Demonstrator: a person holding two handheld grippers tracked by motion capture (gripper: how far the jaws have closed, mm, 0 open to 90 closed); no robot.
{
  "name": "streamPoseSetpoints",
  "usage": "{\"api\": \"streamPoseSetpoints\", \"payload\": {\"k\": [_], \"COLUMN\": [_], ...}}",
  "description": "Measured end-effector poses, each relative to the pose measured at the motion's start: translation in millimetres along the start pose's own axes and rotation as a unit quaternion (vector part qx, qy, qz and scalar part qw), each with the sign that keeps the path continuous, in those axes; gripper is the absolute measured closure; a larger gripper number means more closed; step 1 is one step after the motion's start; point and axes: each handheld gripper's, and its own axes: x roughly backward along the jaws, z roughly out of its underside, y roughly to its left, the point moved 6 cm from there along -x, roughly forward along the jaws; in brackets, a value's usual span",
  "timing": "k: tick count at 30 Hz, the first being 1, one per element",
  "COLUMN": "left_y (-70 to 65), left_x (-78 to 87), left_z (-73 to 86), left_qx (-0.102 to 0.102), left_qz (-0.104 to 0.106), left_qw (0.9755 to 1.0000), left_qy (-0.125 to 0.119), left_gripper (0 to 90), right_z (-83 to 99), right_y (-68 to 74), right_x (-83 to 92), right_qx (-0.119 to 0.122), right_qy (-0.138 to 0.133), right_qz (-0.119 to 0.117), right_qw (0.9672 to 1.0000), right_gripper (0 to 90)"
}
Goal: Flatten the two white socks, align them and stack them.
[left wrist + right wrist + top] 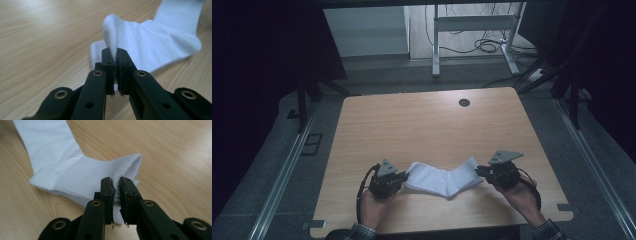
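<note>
A white sock point(443, 178) lies bent in a V near the front of the wooden table point(422, 125). My left gripper point(403, 176) is shut on the sock's toe end, and a fold of the fabric point(112, 37) rises pinched between its jaws point(116, 53). At the other end my right gripper point(478, 171) is shut on the ribbed cuff point(120, 168), whose edge sits between the jaws point(116, 182). A hand holds each gripper from the table's near edge.
A round cable hole point(464, 102) sits near the table's far edge. Beyond it, a white desk frame point(472, 30) and loose cables point(487, 45) are on the floor. Metal rails point(287, 165) run along both sides of the table.
</note>
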Motion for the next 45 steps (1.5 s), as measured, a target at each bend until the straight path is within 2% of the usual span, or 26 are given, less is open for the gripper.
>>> {"api": "streamPoseSetpoints", "payload": {"k": [1, 3, 5, 6, 7, 8, 10, 12, 13, 15, 18, 19, 23, 27, 31, 36, 41, 45], "left_y": [-1.1, -0.7, 3.1, 4.5, 5.1, 5.1, 5.3, 6.1, 6.8, 8.8, 12.8, 15.3, 21.1, 30.0, 36.4, 42.4, 49.8, 51.0], "left_x": [-1.6, -7.4, -15.0, -17.1, -17.8, -17.9, -19.4, -22.5, -24.5, -28.9, -35.0, -38.5, -41.9, -46.3, -51.7, -58.5, -66.4, -67.6], "left_z": [1.4, 4.4, 8.4, 10.1, 10.4, 9.8, 8.9, 9.2, 9.7, 10.0, 9.7, 8.9, 6.7, 3.2, -1.8, -7.3, -13.0, -14.0], "left_qx": [-0.004, -0.010, -0.021, -0.024, -0.025, -0.023, -0.018, -0.018, -0.019, -0.019, -0.022, -0.015, -0.003, -0.001, -0.008, -0.009, -0.001, 0.011], "left_qz": [-0.005, -0.021, -0.058, -0.071, -0.079, -0.079, -0.082, -0.089, -0.092, -0.099, -0.103, -0.096, -0.091, -0.095, -0.100, -0.095, -0.093, -0.094], "left_qw": [1.0000, 0.9995, 0.9974, 0.9961, 0.9955, 0.9956, 0.9954, 0.9946, 0.9941, 0.9933, 0.9924, 0.9934, 0.9942, 0.9942, 0.9939, 0.9946, 0.9952, 0.9953], "left_qy": [0.006, 0.023, 0.038, 0.045, 0.046, 0.045, 0.045, 0.049, 0.053, 0.056, 0.063, 0.062, 0.058, 0.050, 0.046, 0.040, 0.032, 0.024], "left_gripper": [85.5, 84.0, 70.8, 63.5, 48.8, 48.8, 38.1, 34.1, 34.1, 34.1, 34.1, 34.2, 34.8, 34.8, 34.9, 35.4, 35.4, 34.7], "right_z": [4.0, 6.6, 13.8, 16.7, 17.0, 17.0, 12.7, 14.8, 14.8, 20.7, 19.9, 19.6, 19.8, 19.0, 14.8, 12.2, 6.4, 5.7], "right_y": [-0.6, -1.7, -5.0, -7.2, -9.9, -9.9, -10.3, -8.0, -8.0, -8.0, -10.6, -11.2, -16.0, -21.7, -32.5, -38.6, -53.5, -57.0], "right_x": [-4.8, -8.0, -15.9, -18.1, -17.7, -17.7, -14.8, -20.2, -20.2, -29.1, -32.4, -32.9, -34.9, -37.3, -43.6, -46.8, -55.0, -56.9], "right_qx": [0.000, -0.003, -0.014, -0.016, -0.013, -0.013, -0.008, 0.002, 0.002, 0.009, 0.007, 0.009, 0.004, -0.005, -0.010, -0.008, -0.010, -0.018], "right_qy": [0.017, 0.027, 0.056, 0.061, 0.058, 0.058, 0.042, 0.050, 0.050, 0.069, 0.064, 0.062, 0.057, 0.053, 0.044, 0.040, 0.034, 0.029], "right_qz": [0.001, 0.001, 0.000, 0.006, 0.015, 0.015, 0.018, 0.018, 0.018, 0.023, 0.023, 0.025, 0.024, 0.027, 0.035, 0.042, 0.057, 0.057], "right_qw": [0.9998, 0.9996, 0.9984, 0.9980, 0.9981, 0.9981, 0.9989, 0.9986, 0.9986, 0.9973, 0.9977, 0.9977, 0.9981, 0.9982, 0.9984, 0.9983, 0.9977, 0.9978], "right_gripper": [80.0, 79.2, 72.1, 69.1, 62.3, 62.3, 56.5, 54.3, 54.3, 53.1, 51.5, 50.9, 48.8, 47.5, 45.7, 44.9, 42.3, 41.6]}}
